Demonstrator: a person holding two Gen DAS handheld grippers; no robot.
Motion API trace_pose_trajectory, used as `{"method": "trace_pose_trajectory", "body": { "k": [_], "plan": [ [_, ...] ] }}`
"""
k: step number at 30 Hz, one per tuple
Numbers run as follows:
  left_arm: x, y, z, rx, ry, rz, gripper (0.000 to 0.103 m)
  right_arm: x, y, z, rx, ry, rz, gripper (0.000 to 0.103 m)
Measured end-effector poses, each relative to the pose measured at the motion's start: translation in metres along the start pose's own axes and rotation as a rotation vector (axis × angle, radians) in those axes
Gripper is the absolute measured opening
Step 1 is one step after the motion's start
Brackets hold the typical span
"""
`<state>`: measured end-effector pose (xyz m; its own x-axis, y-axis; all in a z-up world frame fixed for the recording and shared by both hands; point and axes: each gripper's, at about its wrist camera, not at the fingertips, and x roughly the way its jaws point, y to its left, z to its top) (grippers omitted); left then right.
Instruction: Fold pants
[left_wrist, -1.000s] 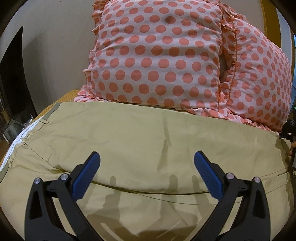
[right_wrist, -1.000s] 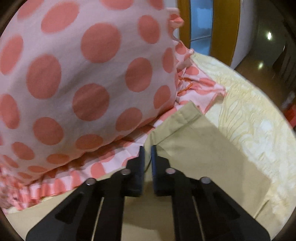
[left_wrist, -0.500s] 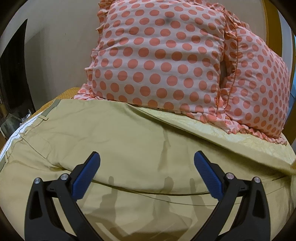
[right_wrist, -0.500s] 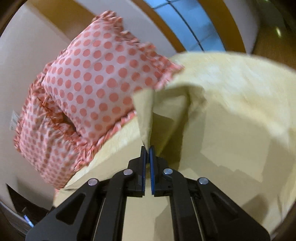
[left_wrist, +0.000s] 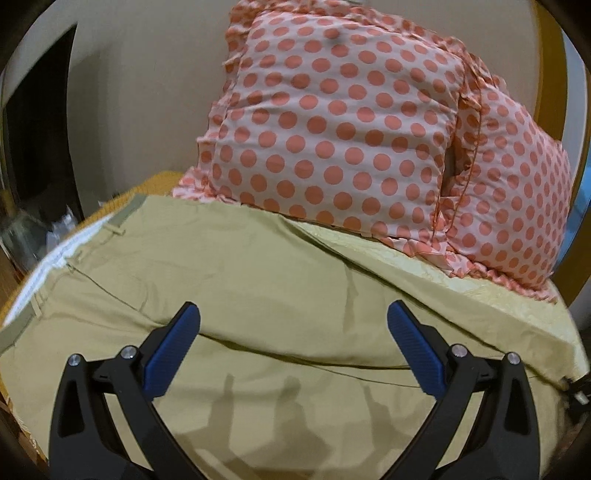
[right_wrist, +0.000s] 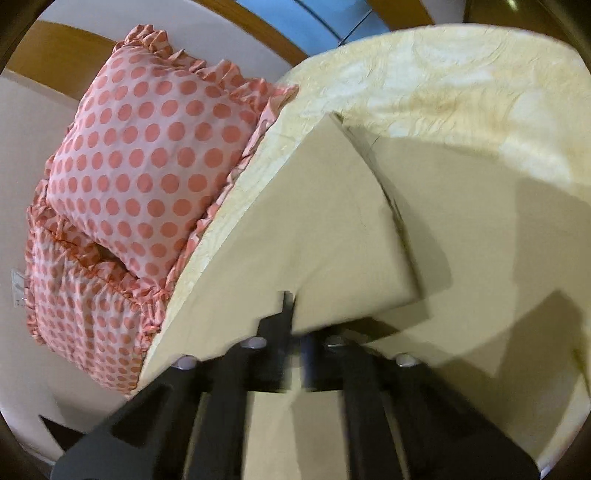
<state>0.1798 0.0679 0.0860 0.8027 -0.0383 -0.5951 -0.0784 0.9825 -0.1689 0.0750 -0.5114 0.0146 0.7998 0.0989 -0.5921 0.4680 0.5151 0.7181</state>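
Khaki pants (left_wrist: 240, 280) lie spread on the bed, waistband with white lining (left_wrist: 55, 258) at the left. My left gripper (left_wrist: 291, 332) is open and empty, hovering just above the pants' middle. My right gripper (right_wrist: 295, 325) is shut on the pant leg's end (right_wrist: 332, 229) and holds that cloth lifted over the bed; its fingertips are partly hidden by the cloth and blurred.
Two pink pillows with coral dots (left_wrist: 343, 125) stand against the wall at the head of the bed, also in the right wrist view (right_wrist: 140, 177). A pale yellow bedspread (right_wrist: 461, 92) covers the mattress. Dark furniture (left_wrist: 33, 140) stands at left.
My right gripper has lifted the pant leg's end away from the pillows and carried it over the bed. The cloth near the pillows has pulled back, baring bedspread. The left gripper stays open.
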Motion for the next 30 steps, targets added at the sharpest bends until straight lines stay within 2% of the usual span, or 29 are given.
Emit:
{"method": "trace_pose_trajectory", "body": {
  "k": [4,8,12,14,17,18,19,20,22,26,28,30],
  "plan": [
    [0.001,0.019,0.01,-0.044,0.039,-0.039,0.101,-0.048,0.002,-0.001,-0.057,-0.122,0.139,0.001],
    [0.027,0.032,0.028,-0.089,0.122,-0.048,0.098,-0.08,-0.004,-0.003,-0.062,-0.183,0.179,0.001],
    [0.069,0.032,0.038,-0.106,0.253,-0.028,0.083,-0.084,-0.006,-0.002,-0.069,-0.183,0.187,0.001],
    [0.096,0.037,0.04,-0.141,0.325,0.019,0.076,-0.082,-0.008,-0.002,-0.066,-0.177,0.195,0.001],
    [0.117,0.044,0.041,-0.184,0.359,0.052,0.057,-0.079,-0.008,-0.001,-0.075,-0.169,0.199,0.001],
    [0.124,0.046,0.043,-0.191,0.362,0.073,0.038,-0.078,-0.008,0.0,-0.078,-0.165,0.201,0.001],
    [0.126,0.049,0.045,-0.192,0.357,0.084,0.006,-0.078,-0.007,0.001,-0.081,-0.164,0.204,0.001],
    [0.125,0.052,0.046,-0.206,0.354,0.068,0.005,-0.079,-0.006,0.004,-0.086,-0.163,0.212,0.001],
    [0.108,0.06,0.048,-0.242,0.321,0.029,0.004,-0.083,-0.003,0.006,-0.102,-0.172,0.222,0.001],
    [0.022,0.07,0.035,-0.207,0.188,-0.043,0.004,-0.096,-0.004,0.01,-0.142,-0.204,0.173,0.001],
    [-0.017,0.076,0.013,-0.193,0.154,-0.057,0.004,-0.095,-0.014,0.01,-0.135,-0.19,0.141,0.001],
    [-0.048,0.083,-0.021,-0.175,0.142,-0.039,0.004,-0.089,-0.028,0.009,-0.117,-0.153,0.111,0.002]
  ]
}}
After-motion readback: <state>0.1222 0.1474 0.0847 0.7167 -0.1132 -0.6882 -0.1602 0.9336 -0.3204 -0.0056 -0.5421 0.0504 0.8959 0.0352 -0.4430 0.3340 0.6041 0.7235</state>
